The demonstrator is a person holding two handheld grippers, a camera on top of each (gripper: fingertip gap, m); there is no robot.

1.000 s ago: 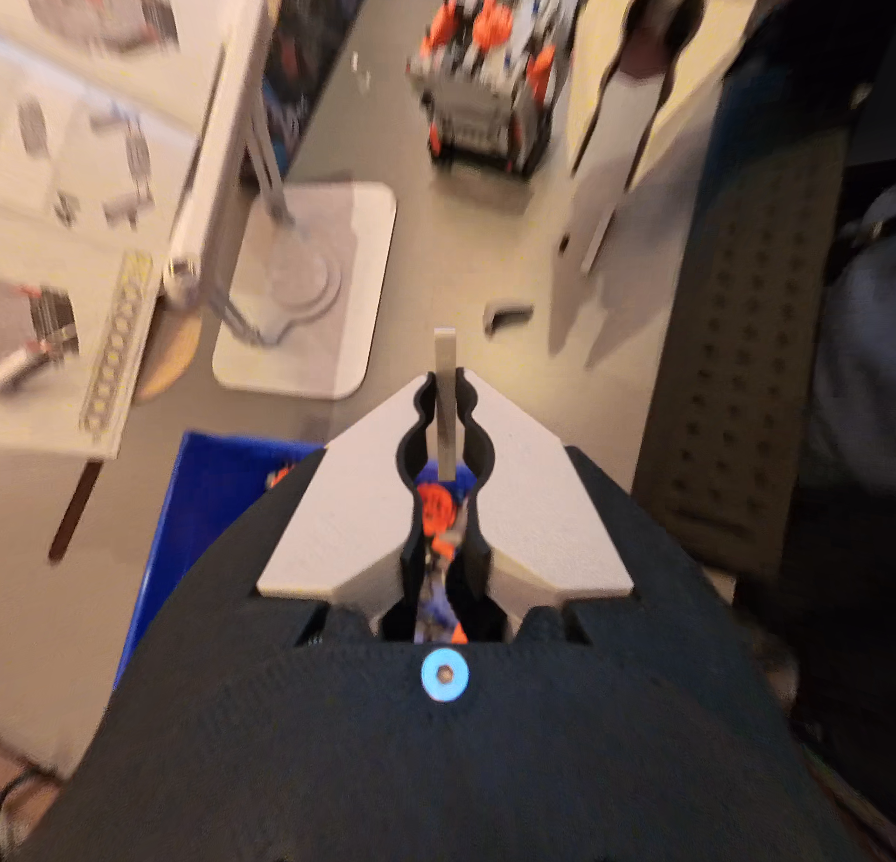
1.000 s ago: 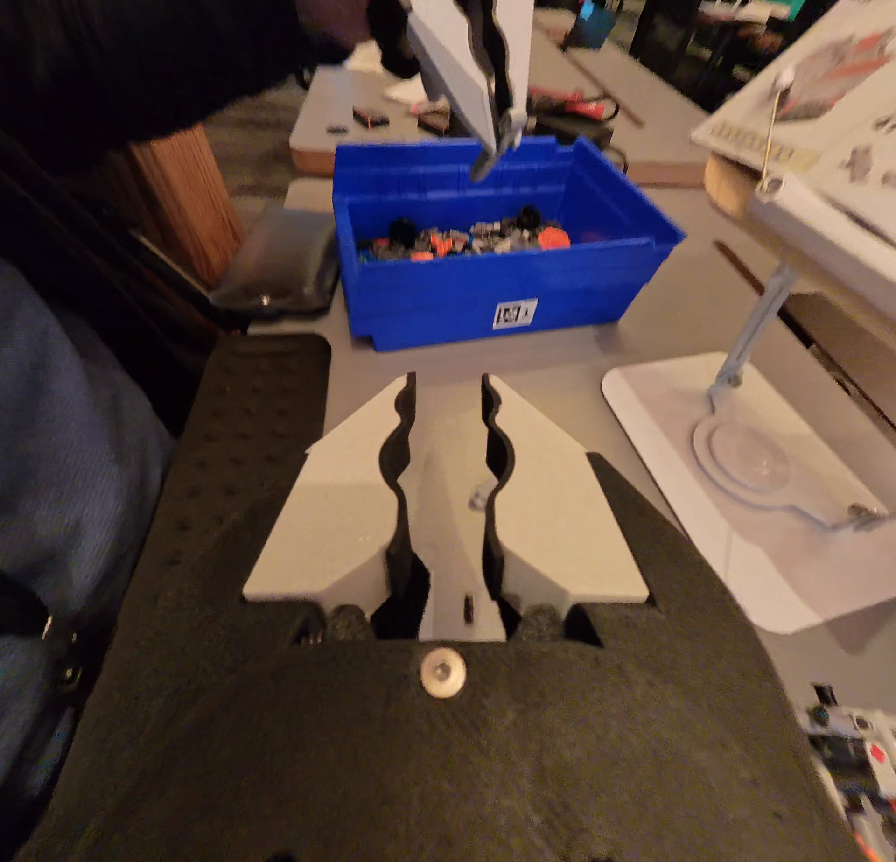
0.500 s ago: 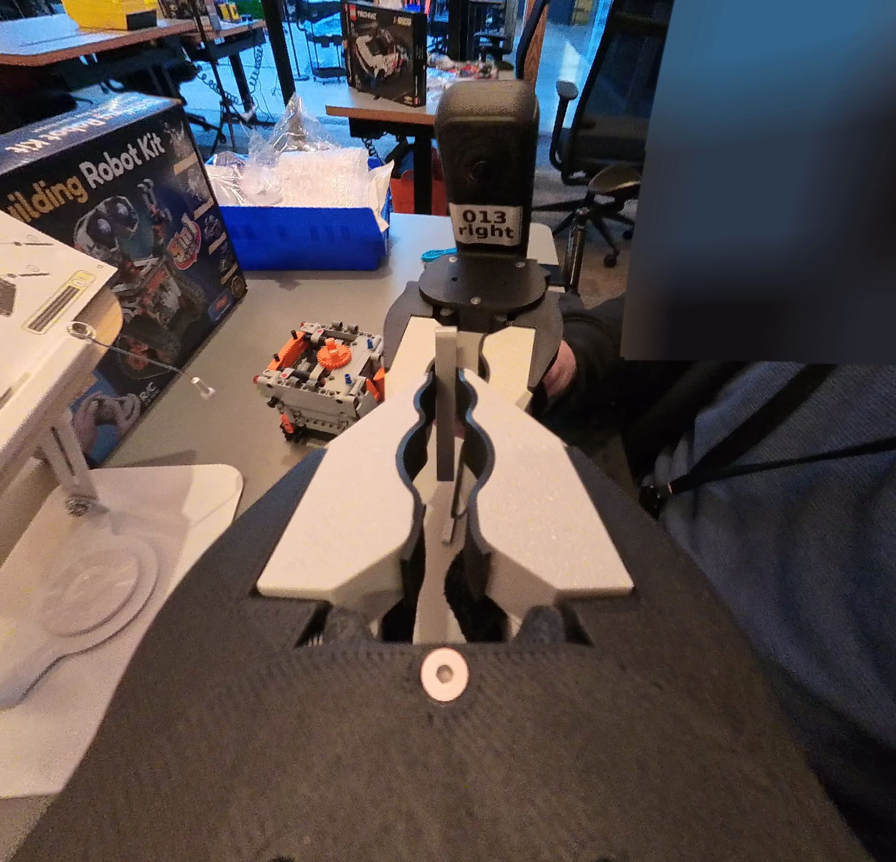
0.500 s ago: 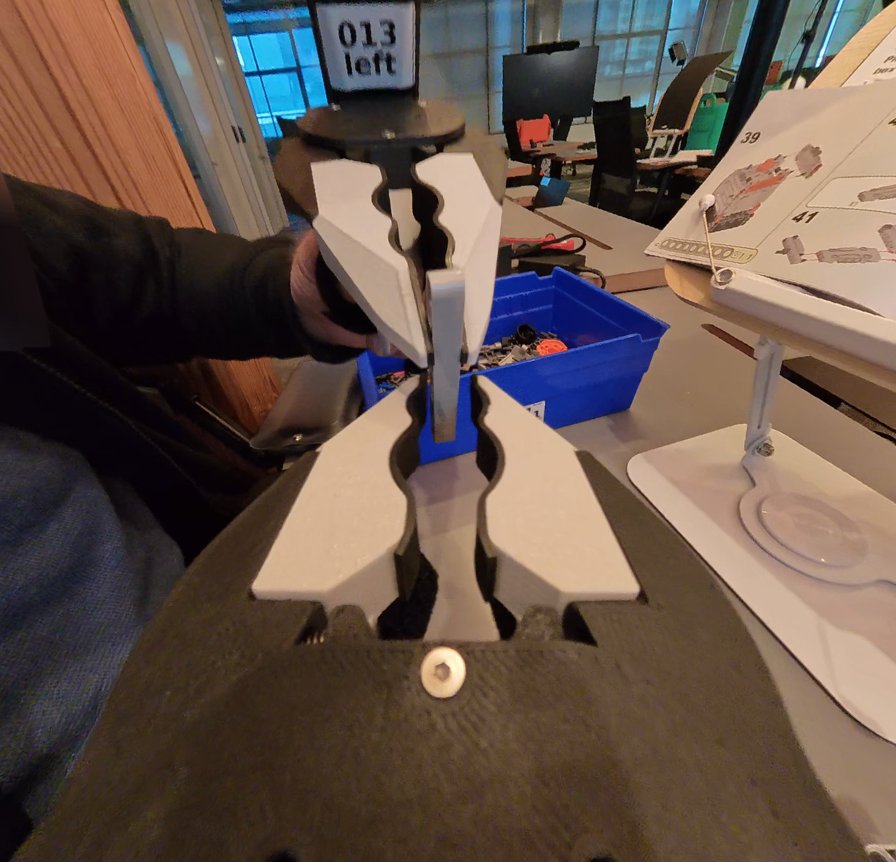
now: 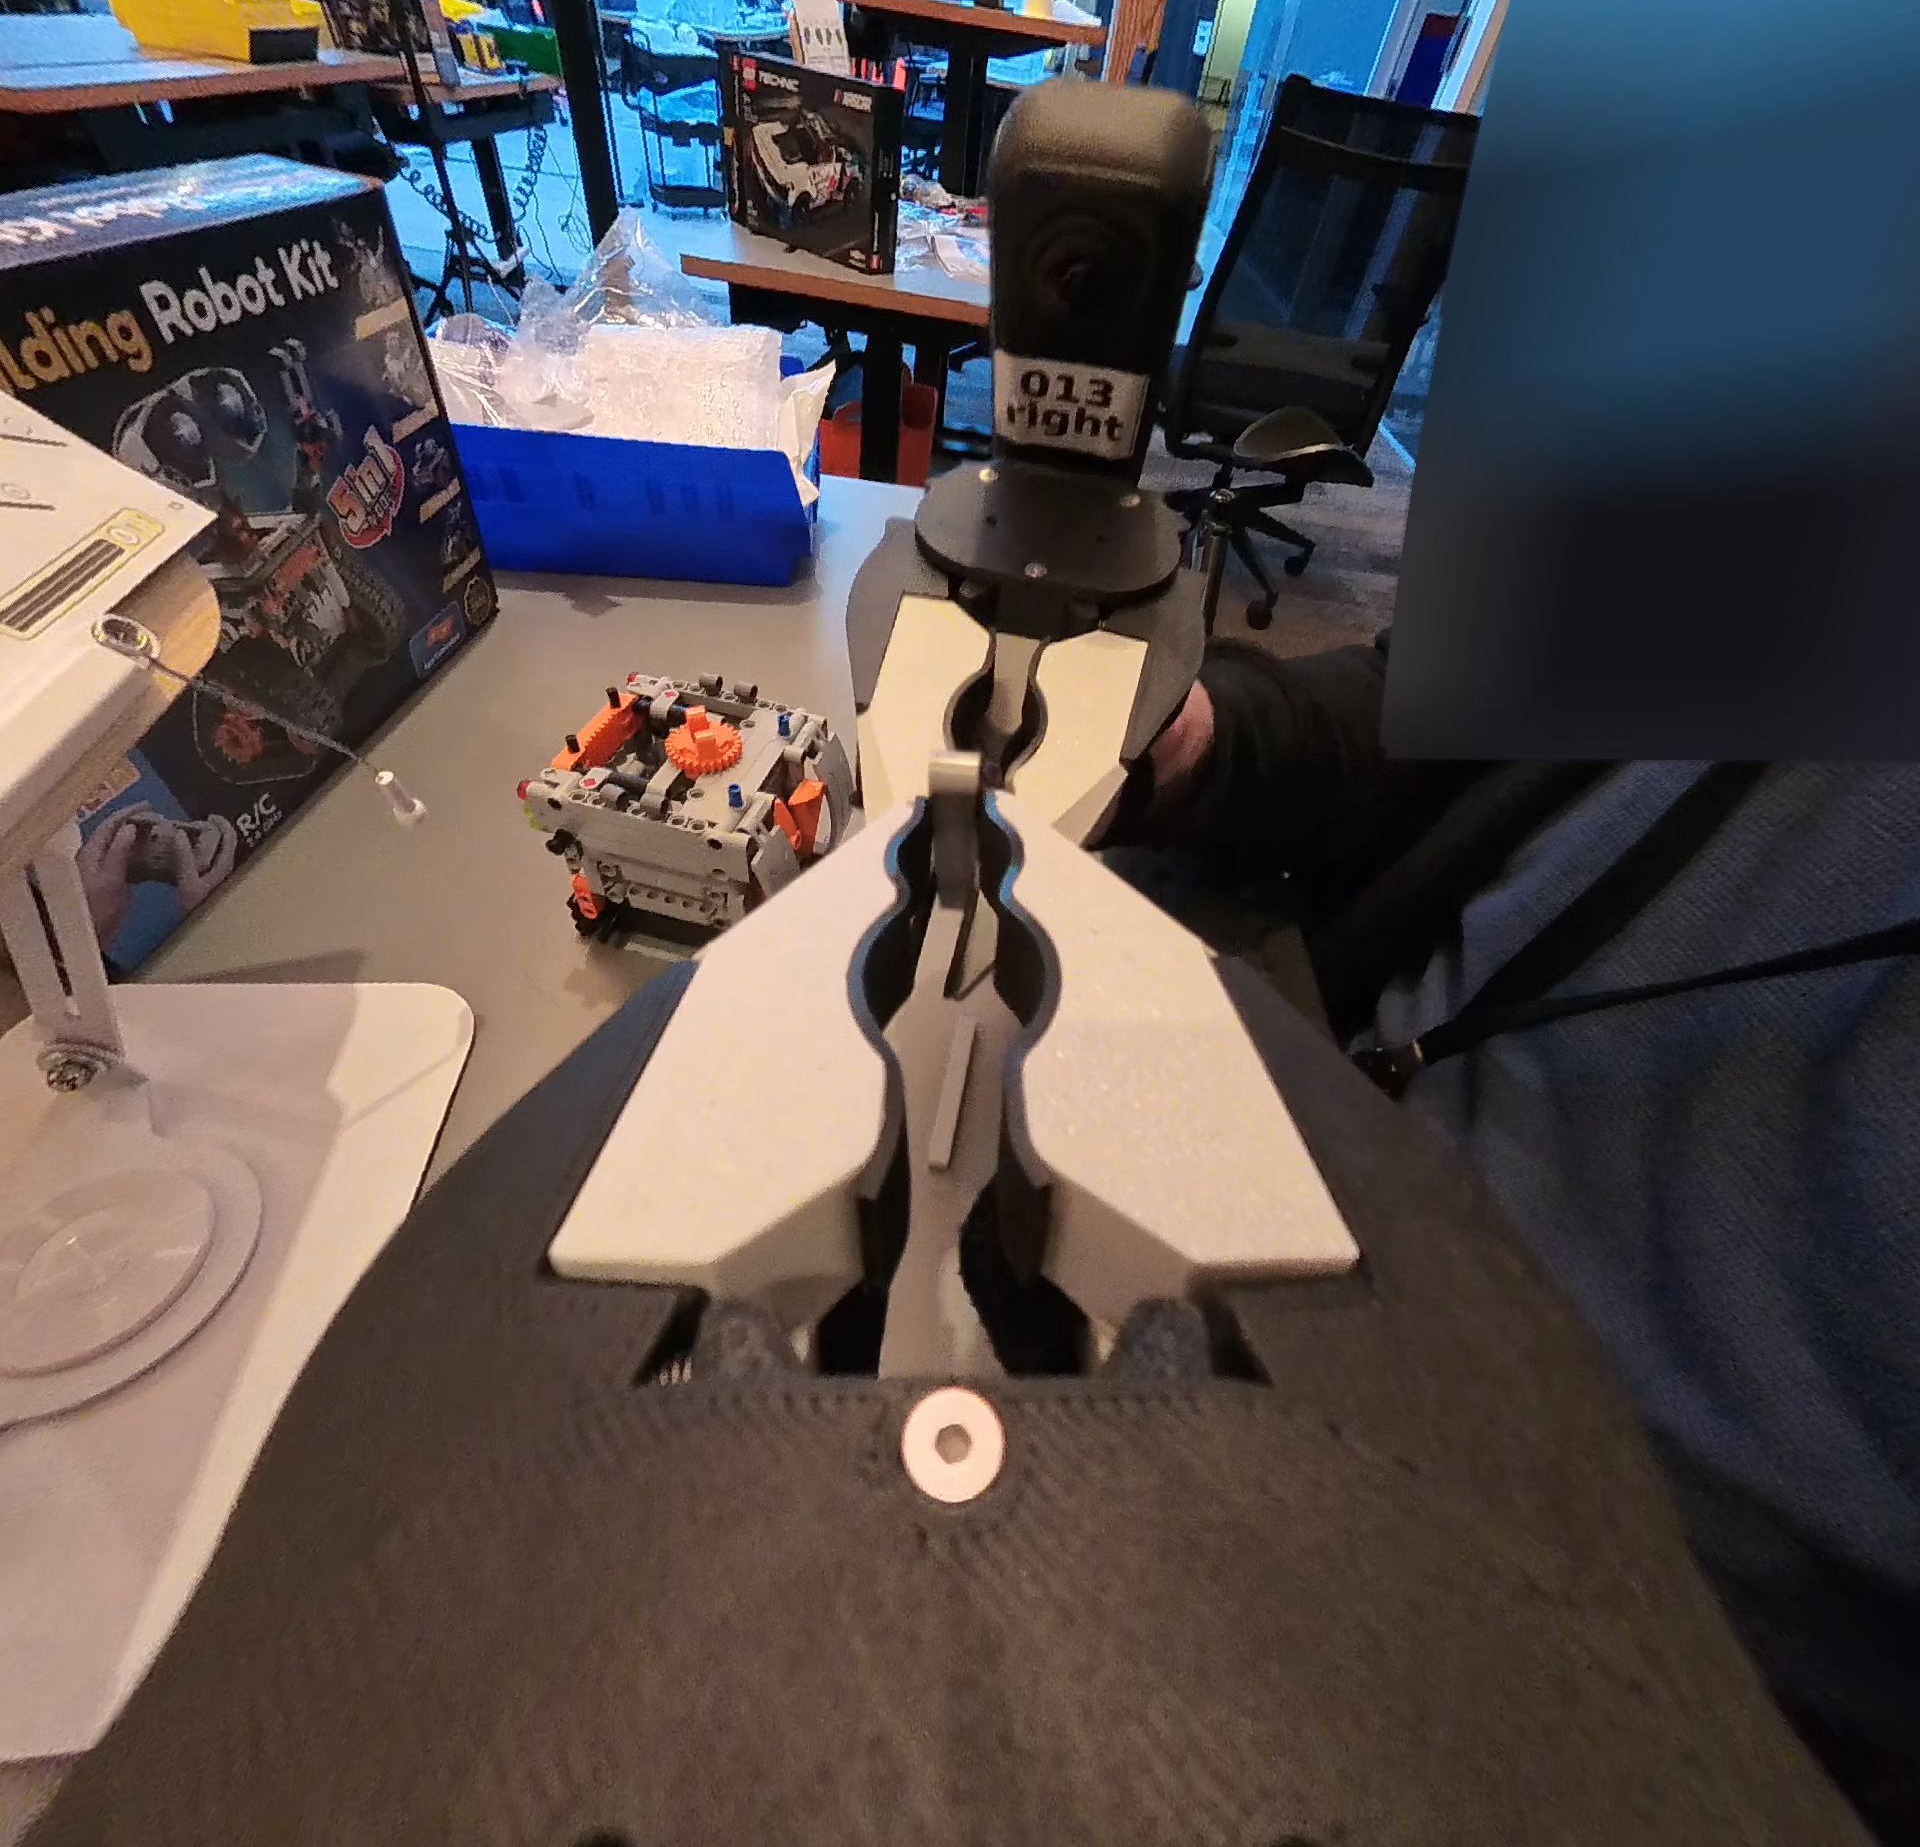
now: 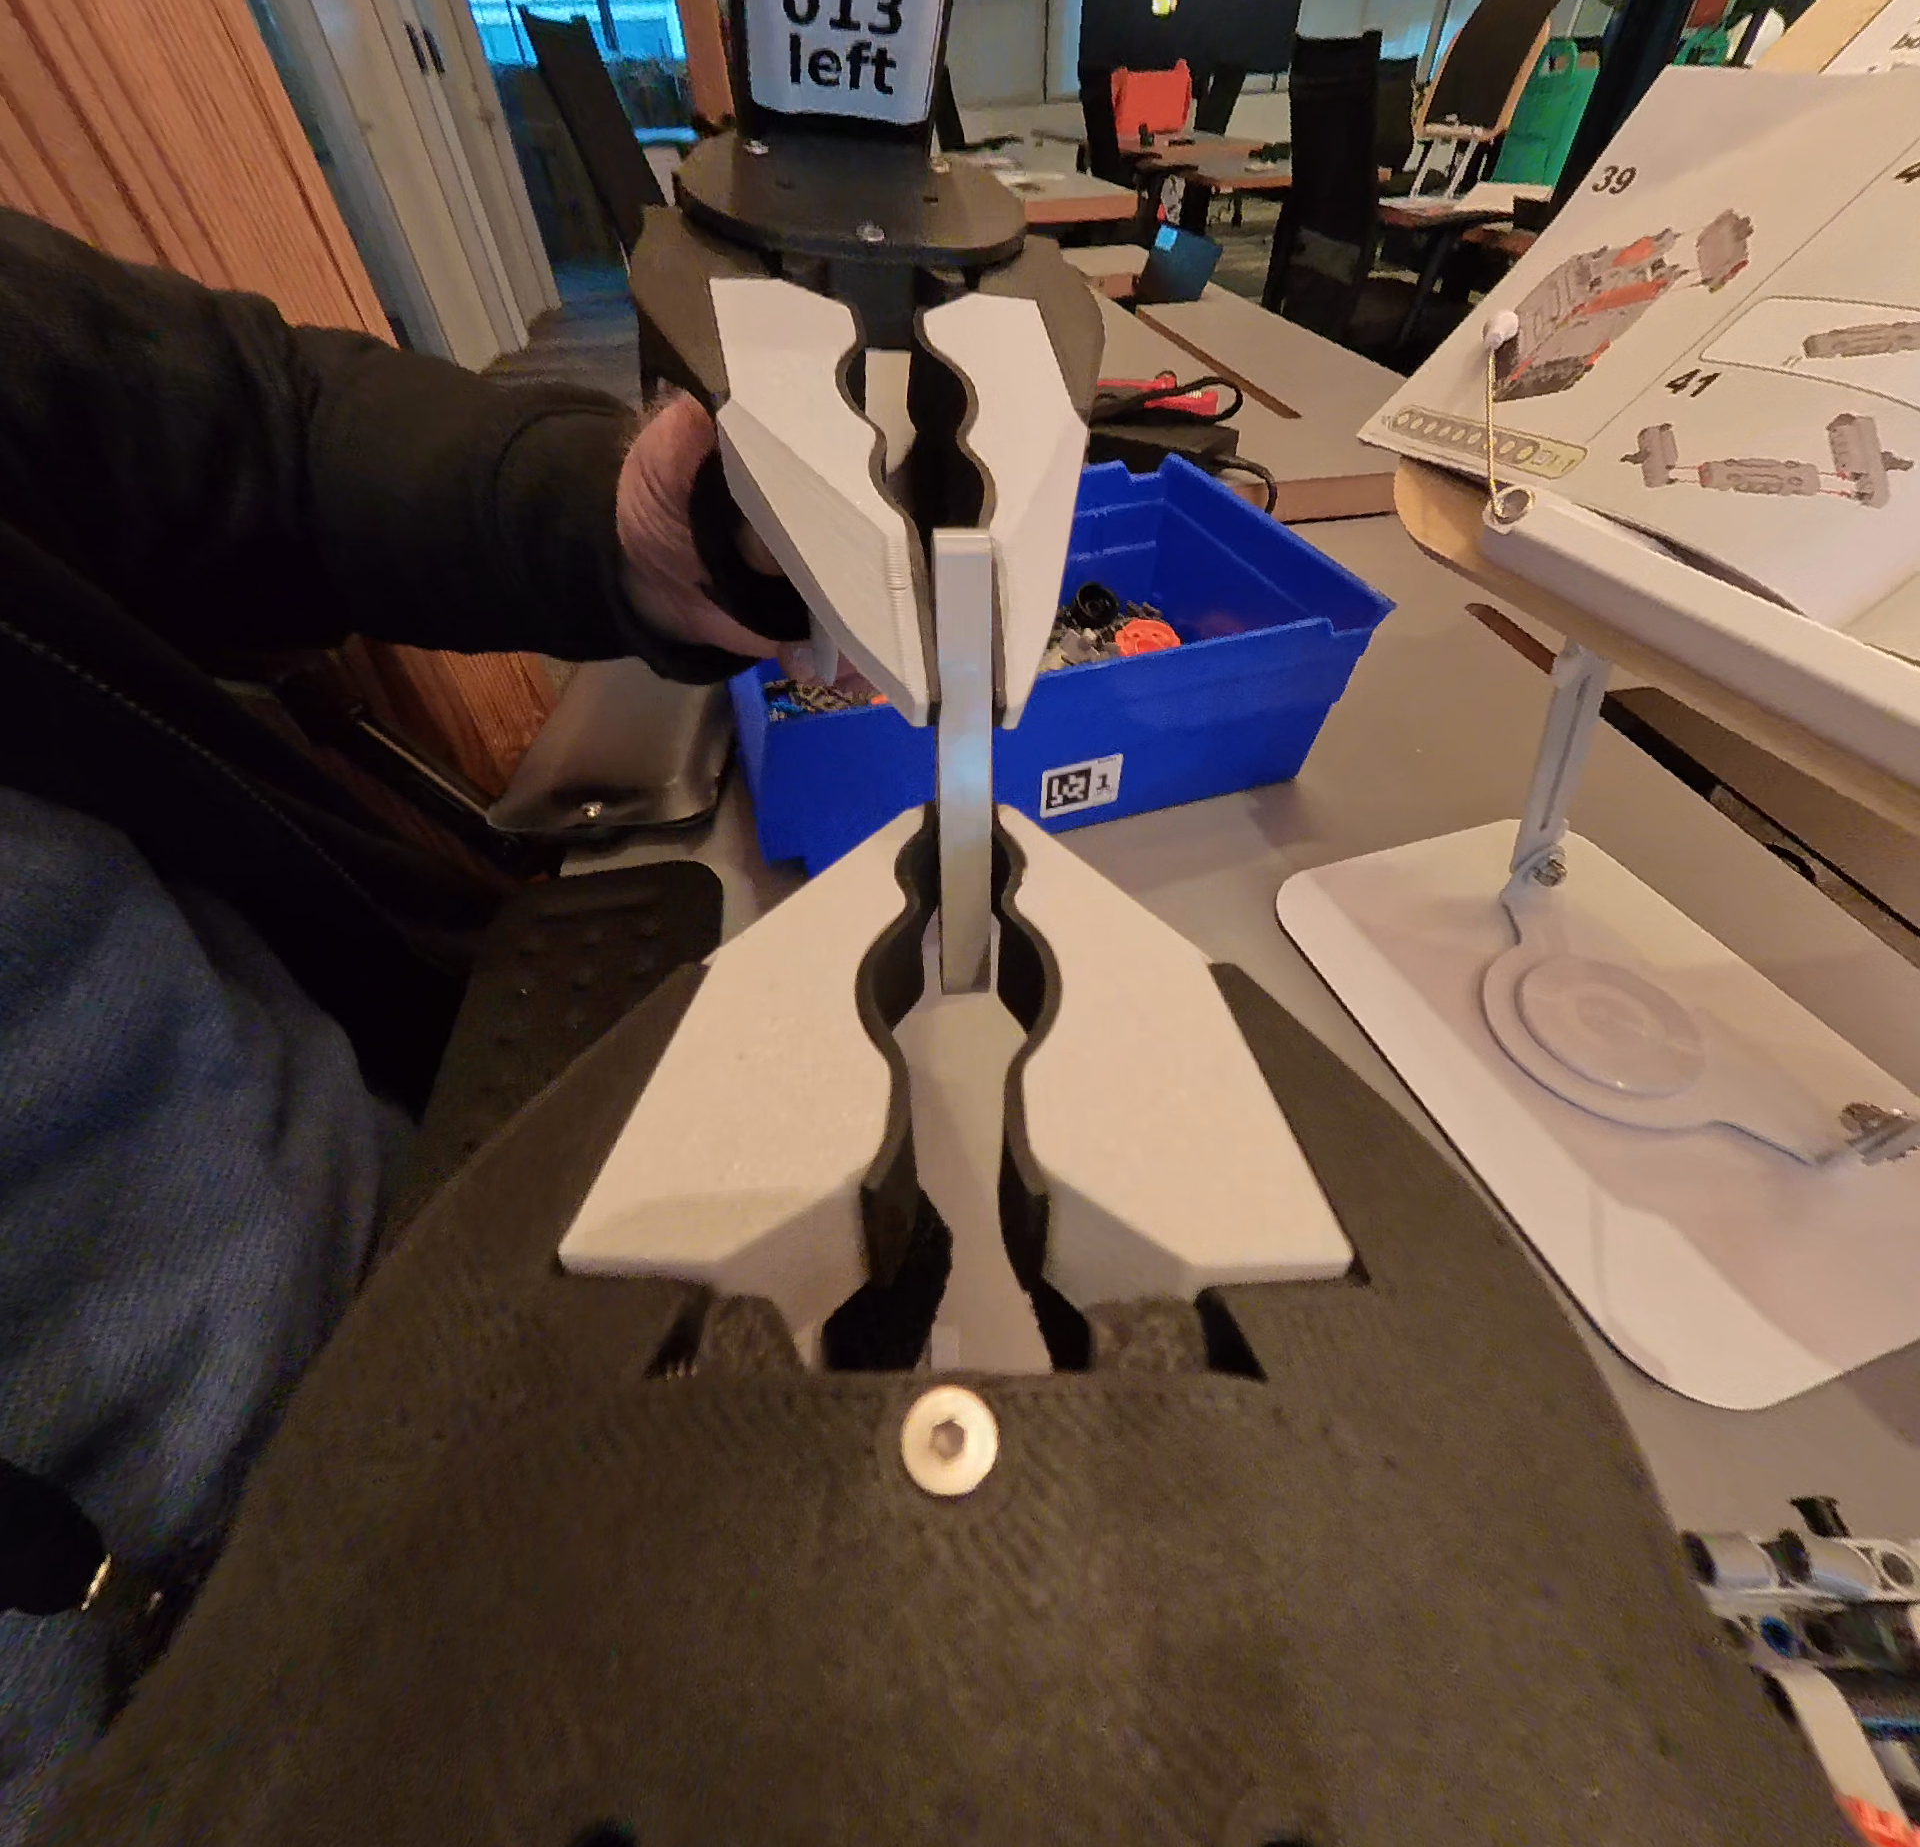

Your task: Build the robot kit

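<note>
Above the grey worktop [image 5: 488, 862], the two tools meet nose to nose, and there's a flat grey beam [image 6: 961, 758] bridging them! The left hand-held gripper [image 5: 961, 831] has its jaws nearly closed on one end of the beam [image 5: 954, 841]; the same tool shows across the way at twelve o'clock in the right wrist view [image 6: 961, 696], a hand [image 6: 675, 540] wrapped round its grip. The right hand-held gripper [image 6: 961, 862] pinches the other end, jaws drawn in tight to the strip's sides, and appears again at twelve o'clock in the left wrist view [image 5: 992, 758]. So the beam hangs in the air, clamped at both ends. Off at ten o'clock in the left wrist view sits a grey-and-orange brick model [image 5: 686, 800] on the worktop, a printed kit box [image 5: 239, 467] behind it. In the right wrist view, a blue bin [image 6: 1195, 717] of small parts lies just beyond the beam at one o'clock, and an instruction booklet [image 6: 1714, 363] rests on a white stand [image 6: 1558, 1049] out at two o'clock.
</note>
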